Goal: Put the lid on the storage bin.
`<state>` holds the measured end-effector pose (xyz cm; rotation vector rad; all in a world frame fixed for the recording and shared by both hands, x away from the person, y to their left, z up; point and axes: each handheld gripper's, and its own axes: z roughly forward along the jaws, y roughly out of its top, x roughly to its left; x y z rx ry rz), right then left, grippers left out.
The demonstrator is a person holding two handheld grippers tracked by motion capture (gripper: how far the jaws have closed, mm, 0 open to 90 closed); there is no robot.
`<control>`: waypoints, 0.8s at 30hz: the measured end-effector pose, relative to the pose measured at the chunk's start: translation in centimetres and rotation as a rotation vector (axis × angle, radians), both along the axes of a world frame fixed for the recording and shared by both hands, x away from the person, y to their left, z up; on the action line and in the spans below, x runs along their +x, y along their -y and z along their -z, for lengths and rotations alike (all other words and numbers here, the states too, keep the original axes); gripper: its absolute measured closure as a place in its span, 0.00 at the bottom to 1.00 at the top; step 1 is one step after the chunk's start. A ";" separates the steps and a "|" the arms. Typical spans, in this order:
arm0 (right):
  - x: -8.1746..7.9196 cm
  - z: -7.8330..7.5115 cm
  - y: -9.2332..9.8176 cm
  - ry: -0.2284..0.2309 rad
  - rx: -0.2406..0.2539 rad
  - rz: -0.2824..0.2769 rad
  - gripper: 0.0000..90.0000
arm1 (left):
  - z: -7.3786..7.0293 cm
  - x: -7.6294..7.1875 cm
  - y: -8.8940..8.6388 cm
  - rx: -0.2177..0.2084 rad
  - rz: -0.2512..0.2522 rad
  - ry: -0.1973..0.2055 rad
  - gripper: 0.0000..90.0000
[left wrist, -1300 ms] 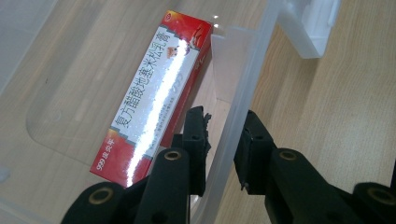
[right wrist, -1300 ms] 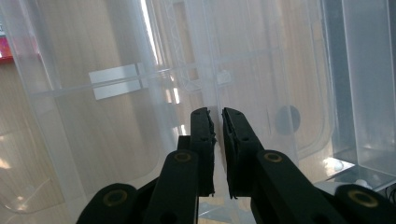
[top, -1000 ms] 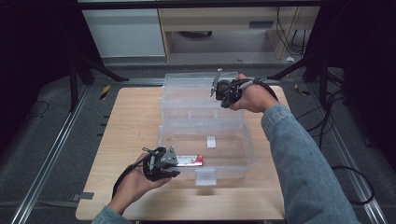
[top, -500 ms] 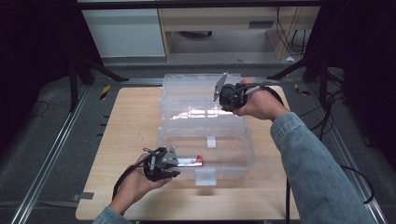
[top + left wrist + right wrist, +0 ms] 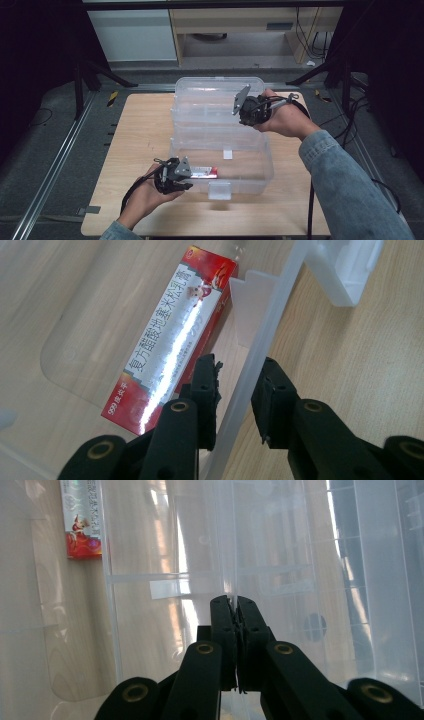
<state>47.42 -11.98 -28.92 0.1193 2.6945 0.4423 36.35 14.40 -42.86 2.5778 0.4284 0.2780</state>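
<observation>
A light wooden surface (image 5: 135, 150) is seen from above, with a clear rectangular plastic storage box (image 5: 250, 172) standing on it, its hinged clear lid (image 5: 210, 100) raised at the far side.

At the left of the high view, the left gripper (image 5: 176, 176) is held in a hand at the near left corner of the box. In the left gripper view its black fingers (image 5: 207, 390) are set astride the translucent wall of the box, one inside and one outside, in a narrow setting around the rim; the inner one sits against the wall, while a thin gap seems to remain beside the outer one, so whether the wall is truly pinched cannot be told for certain. Just beyond the inner finger, a red and white cardboard carton with printed characters (image 5: 172, 335) is seen lying flat on the box floor, close to the front wall; in the high view the same carton (image 5: 204, 172) lies just to the right of the left gripper.

Further right, a small clear latch tab (image 5: 220, 190) is fixed at the middle of the front wall.

At the right, the right gripper (image 5: 245, 107) is held up at the right edge of the raised lid by a hand in a blue denim sleeve (image 5: 345, 190). Its fingers (image 5: 225, 625) are pressed together on the thin clear edge of the lid.
</observation>
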 end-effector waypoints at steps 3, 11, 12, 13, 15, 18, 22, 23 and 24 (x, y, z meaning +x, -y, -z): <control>-0.4 -0.1 0.1 -0.001 0.002 -0.006 0.99 | 0.0 0.0 0.0 0.006 0.000 0.002 0.80; -1.7 0.0 0.6 0.001 0.040 -0.012 0.99 | 0.0 -0.1 0.1 0.010 0.000 0.011 0.79; -1.9 0.0 0.6 0.002 0.040 -0.018 0.99 | 0.0 -0.1 0.1 0.010 0.000 0.010 0.79; -2.1 0.0 0.6 -0.001 0.045 -0.020 0.99 | 0.0 0.0 0.1 0.008 -0.002 0.010 0.79; -2.5 0.0 0.7 0.001 0.045 -0.025 0.99 | 0.0 -0.1 0.1 0.010 -0.002 0.011 0.79; -3.2 0.1 0.7 0.001 0.045 -0.032 0.99 | 0.0 -0.1 0.2 0.008 -0.004 0.011 0.79; -4.1 0.2 0.8 0.000 0.048 -0.041 0.99 | 0.1 -0.2 0.2 -0.001 -0.010 0.017 0.79; -4.7 0.3 0.9 -0.004 0.052 -0.041 0.99 | 0.1 -0.2 0.2 -0.004 -0.011 0.019 0.79; -4.8 0.4 0.9 -0.005 0.051 -0.042 0.99 | 0.1 -0.2 0.2 -0.003 -0.009 0.018 0.79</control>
